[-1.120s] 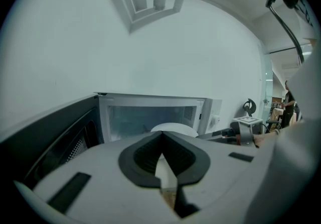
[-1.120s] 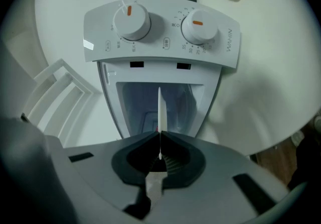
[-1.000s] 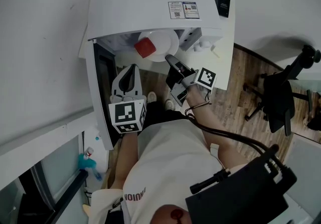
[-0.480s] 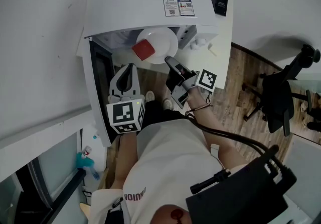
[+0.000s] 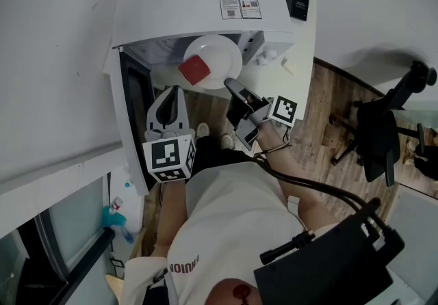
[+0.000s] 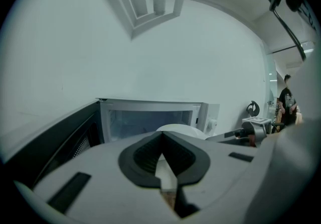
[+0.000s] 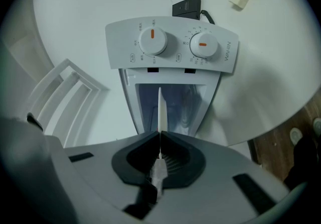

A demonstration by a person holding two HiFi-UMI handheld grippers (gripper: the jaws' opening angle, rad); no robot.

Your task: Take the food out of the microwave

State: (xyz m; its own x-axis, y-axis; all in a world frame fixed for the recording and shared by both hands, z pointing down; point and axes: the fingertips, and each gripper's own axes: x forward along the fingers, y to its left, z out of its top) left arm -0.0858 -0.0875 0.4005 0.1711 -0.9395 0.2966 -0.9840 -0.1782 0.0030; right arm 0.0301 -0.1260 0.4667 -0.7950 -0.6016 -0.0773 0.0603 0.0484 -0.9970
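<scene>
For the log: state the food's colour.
The food is red, on the white plate; head view shows it best.

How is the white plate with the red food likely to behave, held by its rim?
The plate looks rigid, so it probably won't flex. Pinched at one edge by the right gripper, it may droop or slip. The red food looks unsecured and might slide off.

Over the last second I've watched the white plate (image 5: 219, 54) with the red food (image 5: 194, 70) slide a little further out of the microwave (image 5: 191, 3), more of its round now clear of the microwave's top, drawn out by the right gripper (image 5: 230, 82) clamped on its rim.
</scene>
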